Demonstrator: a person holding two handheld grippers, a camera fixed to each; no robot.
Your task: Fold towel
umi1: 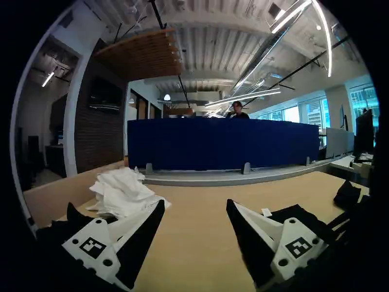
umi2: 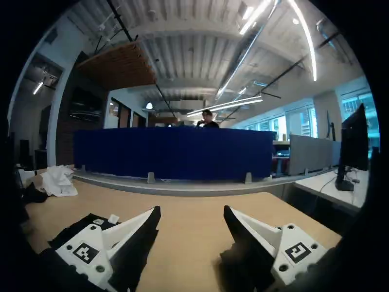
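Left gripper view: left tongs [umi1: 194, 204] wide open, empty, over bench [umi1: 194, 243]. Crumpled white towel [umi1: 124, 192] just past its L finger; black towel [umi1: 301, 216] by its R finger. Right gripper view: right tongs [umi2: 191, 209] wide open, empty; black towel by L finger, white towel far L.

On the table [umi1: 194, 243] before me, a flat towel [umi1: 304, 212] lies between my left gripper [umi1: 194, 202] and right gripper [umi2: 191, 208], beside the inner finger of each. A crumpled pile [umi1: 121, 192] sits farther left, toward the back. A partition [umi1: 219, 143] stands behind the table, a person [umi1: 238, 111] behind it. A monitor [umi2: 352, 146] stands far right.
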